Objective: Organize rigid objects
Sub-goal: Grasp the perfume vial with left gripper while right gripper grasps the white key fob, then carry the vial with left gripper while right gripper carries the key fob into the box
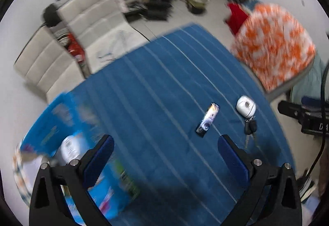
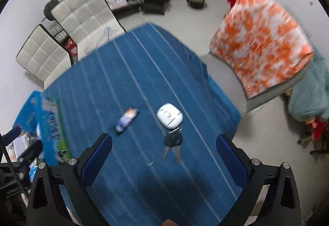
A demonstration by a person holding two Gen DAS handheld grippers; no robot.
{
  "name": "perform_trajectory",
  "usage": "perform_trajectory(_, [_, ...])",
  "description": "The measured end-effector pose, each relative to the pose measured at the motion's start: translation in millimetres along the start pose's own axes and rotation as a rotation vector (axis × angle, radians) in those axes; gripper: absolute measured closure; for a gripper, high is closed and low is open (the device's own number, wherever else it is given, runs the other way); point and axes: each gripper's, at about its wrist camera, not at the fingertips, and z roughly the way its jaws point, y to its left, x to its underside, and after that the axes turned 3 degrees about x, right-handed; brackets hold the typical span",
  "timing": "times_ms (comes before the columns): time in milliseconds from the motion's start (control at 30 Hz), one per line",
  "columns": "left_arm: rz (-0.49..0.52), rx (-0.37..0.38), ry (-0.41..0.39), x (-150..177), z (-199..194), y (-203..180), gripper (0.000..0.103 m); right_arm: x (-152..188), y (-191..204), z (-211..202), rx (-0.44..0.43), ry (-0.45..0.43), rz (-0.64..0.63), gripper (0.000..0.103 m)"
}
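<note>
On the blue striped tablecloth [image 1: 156, 86] [image 2: 131, 74] lie a small printed oblong pack [image 1: 207, 120] [image 2: 126, 119], a white rounded case [image 1: 245, 105] [image 2: 169, 116] and a bunch of dark keys [image 1: 249, 128] [image 2: 173, 142] attached to it. My left gripper [image 1: 165, 152] is open and empty above the cloth, near a blue printed box [image 1: 67, 143] at the left. My right gripper [image 2: 164, 151] is open and empty, hovering just above the keys. The blue box also shows at the left of the right wrist view [image 2: 48, 123].
Two cream padded chairs [image 1: 82, 26] [image 2: 67, 20] stand beyond the table's far left. A chair with an orange and white cloth [image 1: 275, 43] [image 2: 261, 41] stands at the right. The other gripper's black body [image 1: 304, 117] [image 2: 18, 156] shows at each frame's edge. Clutter lines the far wall.
</note>
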Motion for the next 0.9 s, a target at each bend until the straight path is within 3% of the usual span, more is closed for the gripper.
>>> perform_trajectory(133, [0.102,0.052,0.100,-20.5,71.5,-35.3,0.025,-23.5,-12.2,72.2,-0.002,0.088,-0.058,0.001])
perform_trajectory(300, [0.179,0.096,0.204,-22.2,139.9,-61.6,0.028,-32.0,3.7,136.5,0.073,0.156,-0.206,0.009])
perform_trajectory(367, [0.180,0.099,0.198,-20.8,148.4,-62.7,0.030,-31.7,7.0,156.4,0.090,0.195,-0.237,0.019])
perform_trajectory(433, [0.179,0.098,0.152,-24.9,145.1,-64.3,0.037,-30.5,8.4,168.0,0.063,0.220,-0.241,0.021])
perform_trajectory(467, [0.177,0.094,0.150,-26.6,143.9,-64.1,0.044,-30.1,8.6,170.6,0.050,0.222,-0.238,0.021])
perform_trajectory(500, [0.176,0.092,0.142,-26.8,141.9,-63.2,0.061,-30.3,9.0,172.2,0.046,0.221,-0.238,0.021])
perform_trajectory(567, [0.174,0.071,0.140,-23.9,135.9,-59.2,0.081,-31.3,12.2,174.0,0.046,0.217,-0.251,0.021])
perform_trajectory(800, [0.033,0.055,0.156,1.2,133.3,-25.4,0.081,-26.4,32.0,185.5,0.071,0.260,-0.318,0.041])
perform_trajectory(900, [-0.046,0.063,0.152,6.8,130.5,-13.5,0.081,-22.0,40.8,180.9,0.113,0.232,-0.341,0.048])
